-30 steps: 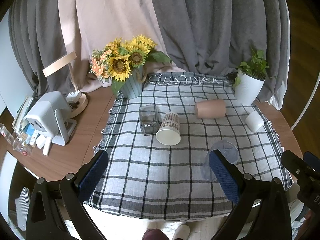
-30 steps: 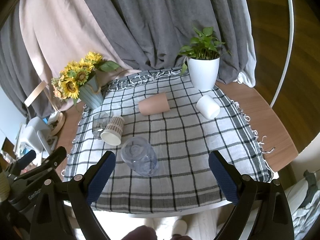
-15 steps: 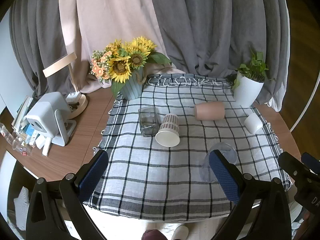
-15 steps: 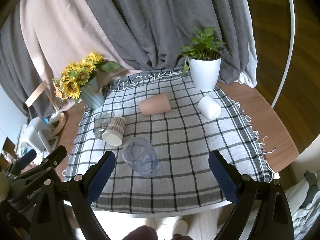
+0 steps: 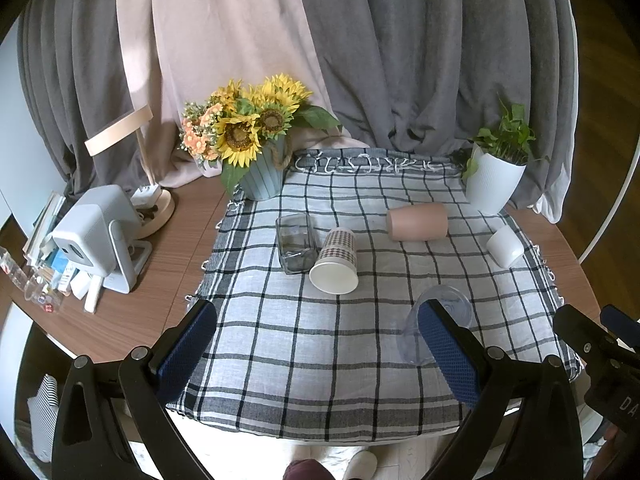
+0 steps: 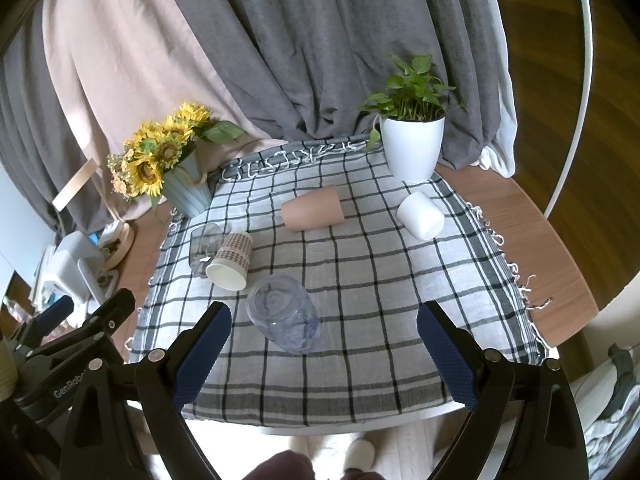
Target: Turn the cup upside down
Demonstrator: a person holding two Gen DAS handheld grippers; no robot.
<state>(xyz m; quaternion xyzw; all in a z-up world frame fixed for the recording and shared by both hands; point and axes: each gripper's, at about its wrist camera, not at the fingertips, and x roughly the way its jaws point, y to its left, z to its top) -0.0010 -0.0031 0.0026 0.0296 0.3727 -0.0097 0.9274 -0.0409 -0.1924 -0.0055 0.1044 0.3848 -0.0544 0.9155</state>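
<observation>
Several cups lie on their sides on a checked cloth (image 5: 320, 340) (image 6: 380, 300): a clear plastic cup (image 5: 436, 320) (image 6: 284, 314) nearest me, a patterned paper cup (image 5: 336, 262) (image 6: 232, 260), a square glass (image 5: 295, 242) (image 6: 204, 246), a pink cup (image 5: 418, 222) (image 6: 314, 212) and a small white cup (image 5: 505, 245) (image 6: 421, 215). My left gripper (image 5: 316, 344) is open and empty above the cloth's near edge. My right gripper (image 6: 324, 348) is open and empty, with the clear cup just ahead of its left finger.
A sunflower vase (image 5: 262, 176) (image 6: 186, 192) stands at the cloth's back left, a white potted plant (image 5: 494, 186) (image 6: 414, 150) at the back right. A white device (image 5: 96, 232) and a lamp base (image 5: 154, 208) sit on the wooden table to the left. Curtains hang behind.
Both grippers have drawn back and risen slightly, so the table looks a little farther. No cup has moved.
</observation>
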